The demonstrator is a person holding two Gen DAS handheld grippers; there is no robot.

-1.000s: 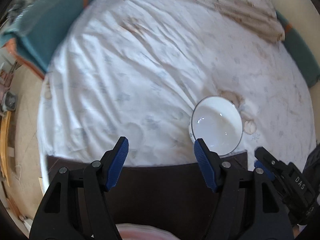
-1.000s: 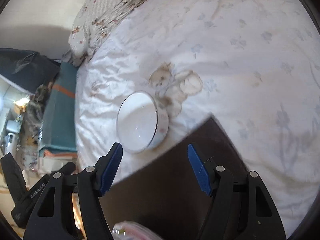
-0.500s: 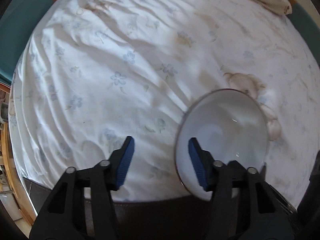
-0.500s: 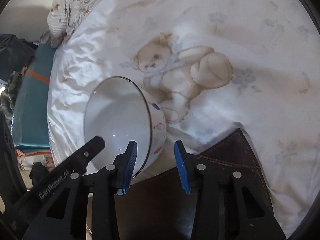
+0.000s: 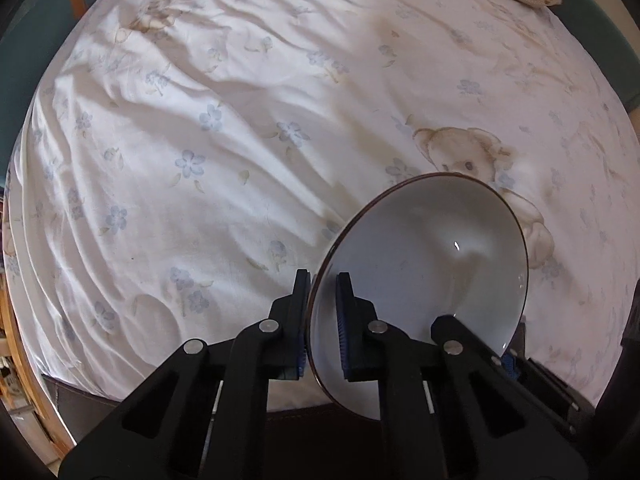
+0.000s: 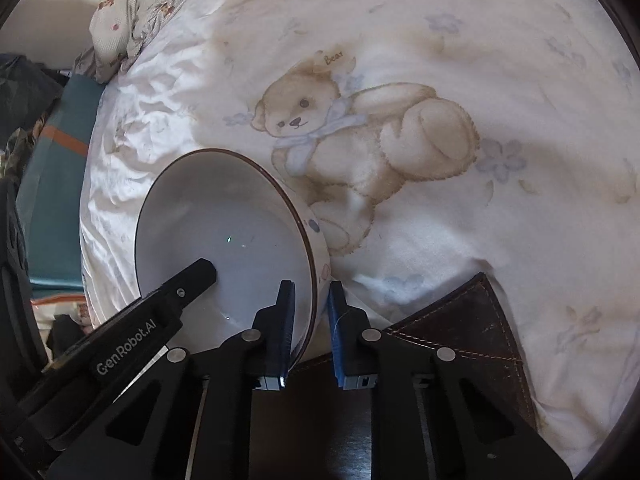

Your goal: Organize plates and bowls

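A white bowl [image 5: 432, 272] with a thin brown rim and coloured dots on its outside rests on the bear-print sheet, beside the corner of a brown leather mat [image 6: 460, 328]. My left gripper [image 5: 322, 292] is shut on the bowl's rim, one blue pad inside and one outside. In the right wrist view the same bowl [image 6: 224, 232] has my right gripper [image 6: 310, 292] shut on the opposite side of its rim. One black finger of the left gripper [image 6: 192, 280] reaches into the bowl there.
The white sheet [image 5: 200, 140] spreads wide and wrinkled beyond the bowl. A patterned pillow [image 6: 120, 12] lies at the far end. A teal blanket [image 6: 52, 160] hangs along the bed's edge. The mat's dark surface [image 5: 312, 416] lies under both grippers.
Both grippers came down from above the mat to the bowl. Their jaws went from wide open to shut on opposite sides of its rim.
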